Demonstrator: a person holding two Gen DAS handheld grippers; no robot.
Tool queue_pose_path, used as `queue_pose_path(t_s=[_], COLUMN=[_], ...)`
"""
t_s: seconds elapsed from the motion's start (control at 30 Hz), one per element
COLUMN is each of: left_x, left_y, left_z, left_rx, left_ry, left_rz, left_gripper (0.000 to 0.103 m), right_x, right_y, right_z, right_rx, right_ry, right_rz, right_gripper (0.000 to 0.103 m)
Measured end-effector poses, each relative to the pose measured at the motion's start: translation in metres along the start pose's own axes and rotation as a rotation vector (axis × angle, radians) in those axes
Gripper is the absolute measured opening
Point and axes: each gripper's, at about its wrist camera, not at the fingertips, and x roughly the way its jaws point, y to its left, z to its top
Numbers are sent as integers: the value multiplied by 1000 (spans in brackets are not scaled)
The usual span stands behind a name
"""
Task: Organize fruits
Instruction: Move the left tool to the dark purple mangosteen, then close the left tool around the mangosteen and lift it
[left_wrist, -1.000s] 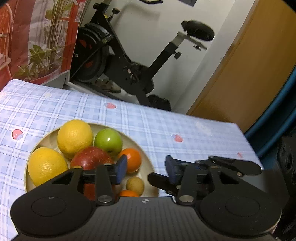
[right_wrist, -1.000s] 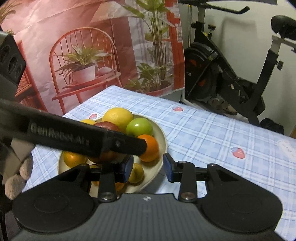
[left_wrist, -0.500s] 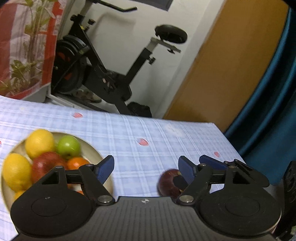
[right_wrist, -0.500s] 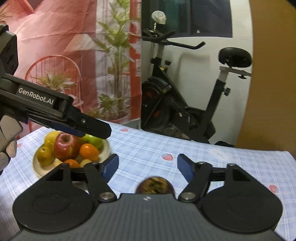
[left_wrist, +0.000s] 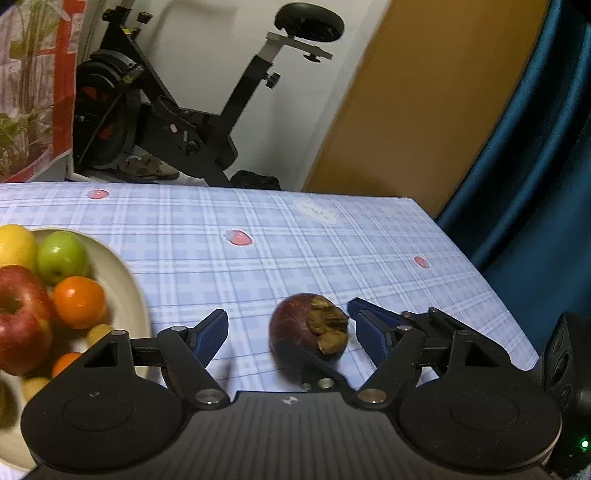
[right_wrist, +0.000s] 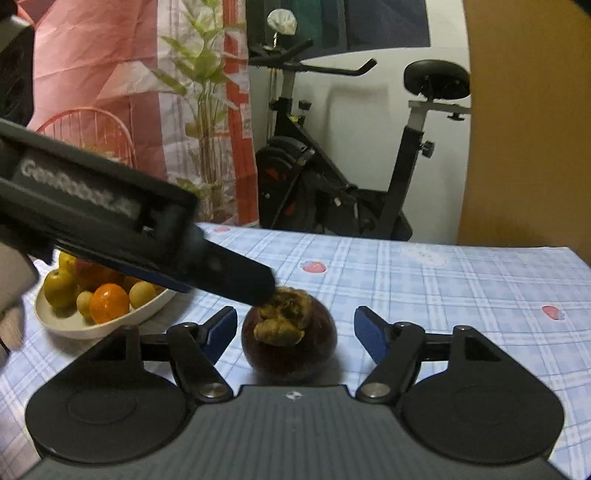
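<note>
Mangosteen sits between your right gripper pads, jaws just opened, not touching. Left gripper also apart. Center, then clamp gently below the calyx.

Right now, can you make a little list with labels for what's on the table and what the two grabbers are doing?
lone fruit: a dark purple mangosteen resting on the checked tablecloth, outside the bowl
bowl: cream, beside the mangosteen, holding a green apple, a red apple, oranges and yellow fruit
right gripper: open, jaws either side of the mangosteen, not pressing
left gripper: open, mangosteen between its jaws too
behind the table: an exercise bike
</note>
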Motion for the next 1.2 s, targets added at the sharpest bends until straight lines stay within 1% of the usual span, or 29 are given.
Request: queue_pose_path(t_s=[0.17, 0.27, 0.33, 0.47, 0.57, 0.63, 0.7, 0.8, 1.07, 1.2], left_x=[13, 19, 21, 26, 29, 30, 31, 33, 33, 27], left_y=[-3, -3, -2, 4, 6, 7, 7, 7, 6, 4], left_z=[-6, -8, -9, -10, -12, -13, -14, -16, -17, -17], left_rx=[-9, -15, -19, -64, -74, -75, -74, -81, -77, -71], left_ry=[12, 23, 28, 38, 45, 48, 48, 49, 45, 45], left_rz=[-15, -29, -41, -64, -65, -71, -73, -76, -71, -56], left_gripper=[78, 78, 77, 76, 74, 71, 65, 60, 59, 59], right_x=[4, 5, 6, 9, 10, 7, 7, 7, 6, 3], right_y=[1, 0, -2, -11, -14, -13, -14, -16, -16, -14], right_z=[-1, -1, -1, -2, -2, -2, -2, -2, -3, -2], right_rx=[-7, -4, 7, 53, 69, 68, 73, 85, 92, 100], right_ry=[20, 28, 31, 54, 73, 65, 64, 65, 68, 68], right_rz=[-14, 1, 12, 45, 60, 53, 55, 60, 64, 77], right_gripper=[70, 69, 67, 65, 63, 63, 63, 63, 63, 62])
